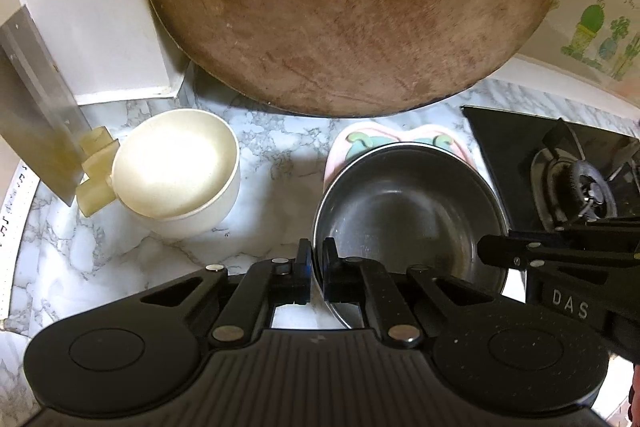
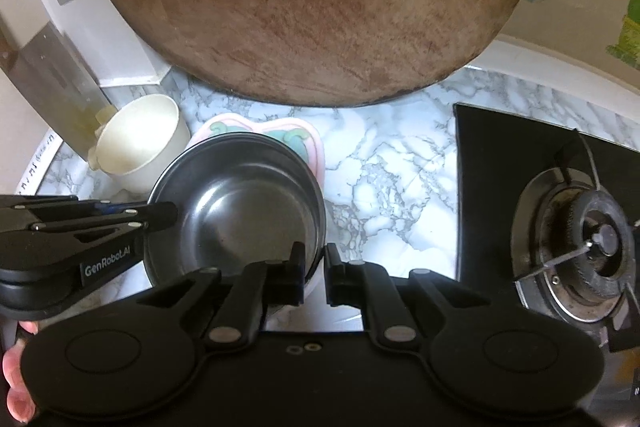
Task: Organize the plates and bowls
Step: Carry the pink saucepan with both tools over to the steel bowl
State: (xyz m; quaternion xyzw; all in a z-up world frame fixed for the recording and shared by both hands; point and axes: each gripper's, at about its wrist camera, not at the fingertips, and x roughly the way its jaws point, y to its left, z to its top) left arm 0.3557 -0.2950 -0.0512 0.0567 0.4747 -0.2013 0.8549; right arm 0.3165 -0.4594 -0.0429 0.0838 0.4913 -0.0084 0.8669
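A steel bowl (image 1: 408,207) (image 2: 236,203) is over a pink patterned plate (image 1: 360,135) (image 2: 308,147) on the marble counter; whether it touches the plate I cannot tell. My left gripper (image 1: 318,263) is shut on the bowl's left rim, one finger inside and one outside. My right gripper (image 2: 316,263) is shut on the opposite, right rim in the same way. Each gripper shows in the other's view, the right gripper (image 1: 486,251) and the left gripper (image 2: 170,215). A cream bowl (image 1: 176,163) (image 2: 140,143) stands to the left of the steel bowl.
A large round wooden board (image 1: 352,7) leans against the back wall. A cleaver (image 1: 36,107) stands at the far left beside the cream bowl. A black gas stove (image 2: 592,247) lies to the right. A person's hand (image 2: 16,367) shows at the lower left.
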